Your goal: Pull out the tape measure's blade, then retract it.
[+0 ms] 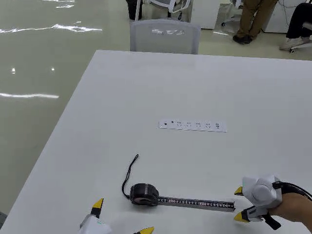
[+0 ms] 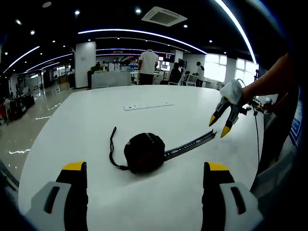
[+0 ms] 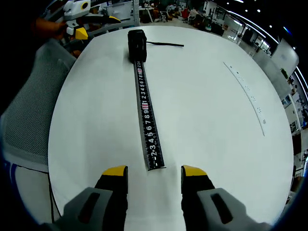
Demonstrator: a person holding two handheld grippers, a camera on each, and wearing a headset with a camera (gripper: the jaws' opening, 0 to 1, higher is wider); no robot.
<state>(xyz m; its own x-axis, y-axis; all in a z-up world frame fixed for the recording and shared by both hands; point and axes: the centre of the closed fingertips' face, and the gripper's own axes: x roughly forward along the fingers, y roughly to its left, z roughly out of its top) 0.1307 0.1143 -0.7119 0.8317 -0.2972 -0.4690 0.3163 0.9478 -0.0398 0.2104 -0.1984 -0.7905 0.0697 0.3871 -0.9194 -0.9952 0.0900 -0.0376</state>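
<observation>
A black tape measure (image 1: 144,194) lies on the white table (image 1: 195,87) near its front edge, its wrist strap (image 1: 130,170) trailing away. Its blade (image 1: 197,203) is pulled out flat along the table toward the right. My left gripper (image 1: 122,218) is open just in front of the case (image 2: 144,151), not touching it. My right gripper (image 1: 239,204) is open at the blade's end hook (image 3: 155,167), which lies just ahead of the yellow fingertips (image 3: 115,171). Nothing is held.
A white power strip (image 1: 192,125) lies mid-table. A grey chair (image 1: 165,36) stands at the far edge, with people beyond it. A mesh chair (image 3: 29,110) sits beside the table in the right gripper view.
</observation>
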